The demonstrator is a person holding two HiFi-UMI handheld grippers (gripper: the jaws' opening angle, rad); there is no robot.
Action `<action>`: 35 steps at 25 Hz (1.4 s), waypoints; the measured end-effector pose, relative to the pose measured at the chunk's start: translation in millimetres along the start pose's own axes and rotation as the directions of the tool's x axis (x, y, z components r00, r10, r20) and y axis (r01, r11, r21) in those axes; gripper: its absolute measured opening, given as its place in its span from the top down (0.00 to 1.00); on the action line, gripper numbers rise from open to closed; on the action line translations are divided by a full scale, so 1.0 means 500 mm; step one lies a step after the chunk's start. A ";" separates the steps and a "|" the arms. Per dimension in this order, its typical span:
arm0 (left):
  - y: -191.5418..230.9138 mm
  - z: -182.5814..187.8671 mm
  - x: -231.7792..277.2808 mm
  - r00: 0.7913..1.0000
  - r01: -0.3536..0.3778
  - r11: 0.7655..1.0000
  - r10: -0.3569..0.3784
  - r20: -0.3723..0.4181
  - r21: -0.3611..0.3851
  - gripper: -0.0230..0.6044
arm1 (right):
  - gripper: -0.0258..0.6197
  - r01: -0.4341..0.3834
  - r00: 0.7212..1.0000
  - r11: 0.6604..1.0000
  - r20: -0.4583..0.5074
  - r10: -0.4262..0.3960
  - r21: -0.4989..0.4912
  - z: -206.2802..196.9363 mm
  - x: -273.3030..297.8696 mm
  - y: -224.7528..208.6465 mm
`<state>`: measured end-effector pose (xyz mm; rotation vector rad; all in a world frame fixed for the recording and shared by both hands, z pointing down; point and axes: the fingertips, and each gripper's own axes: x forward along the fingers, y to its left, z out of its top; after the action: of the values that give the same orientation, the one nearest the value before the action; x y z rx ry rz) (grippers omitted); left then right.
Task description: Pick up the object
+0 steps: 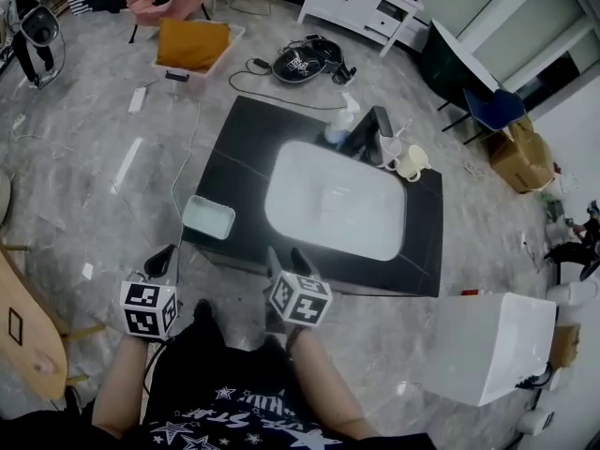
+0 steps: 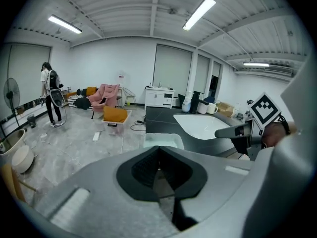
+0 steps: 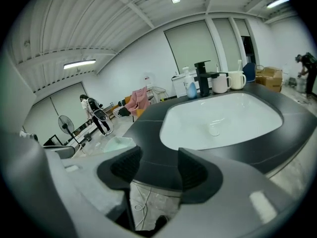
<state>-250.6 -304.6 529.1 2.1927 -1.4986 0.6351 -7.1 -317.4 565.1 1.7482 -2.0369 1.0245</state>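
A black counter (image 1: 246,137) holds a white sink (image 1: 309,172). On its near left corner rests a pale green tray (image 1: 208,217), which both gripper views catch (image 2: 162,140) (image 3: 116,144). A black faucet (image 1: 371,133), a soap bottle (image 1: 342,120) and two cream cups (image 1: 412,164) stand at the sink's far rim. My left gripper (image 1: 162,258) hangs over the floor left of the tray, its pads pressed together with nothing between them (image 2: 158,156). My right gripper (image 1: 287,259) is open at the counter's near edge, empty (image 3: 156,170).
A white cabinet (image 1: 492,345) stands at the near right. A box with an orange cushion (image 1: 192,45), cables and a black bag (image 1: 300,64) lie on the floor beyond the counter. A fan (image 1: 37,26) is far left. A person (image 2: 49,94) stands far off.
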 end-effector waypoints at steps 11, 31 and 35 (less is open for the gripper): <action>0.106 -0.006 0.060 0.993 0.111 0.994 -0.110 -0.053 0.015 0.95 | 0.58 0.046 0.998 0.999 -0.035 -0.046 0.010 -0.002 0.125 0.160; 0.188 -0.045 0.106 0.982 0.145 0.989 -0.148 -0.117 -0.032 0.95 | 0.86 0.202 0.960 0.978 -0.187 -0.207 -0.046 -0.037 0.239 0.170; 0.195 -0.037 0.111 0.983 0.142 0.989 -0.144 -0.114 -0.033 0.95 | 0.92 0.230 0.953 0.972 -0.193 -0.233 -0.039 -0.030 0.239 0.166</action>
<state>-327.0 -369.2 583.7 2.1817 -1.2715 0.6800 -117.5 -395.8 621.4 1.7507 -1.6721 1.0552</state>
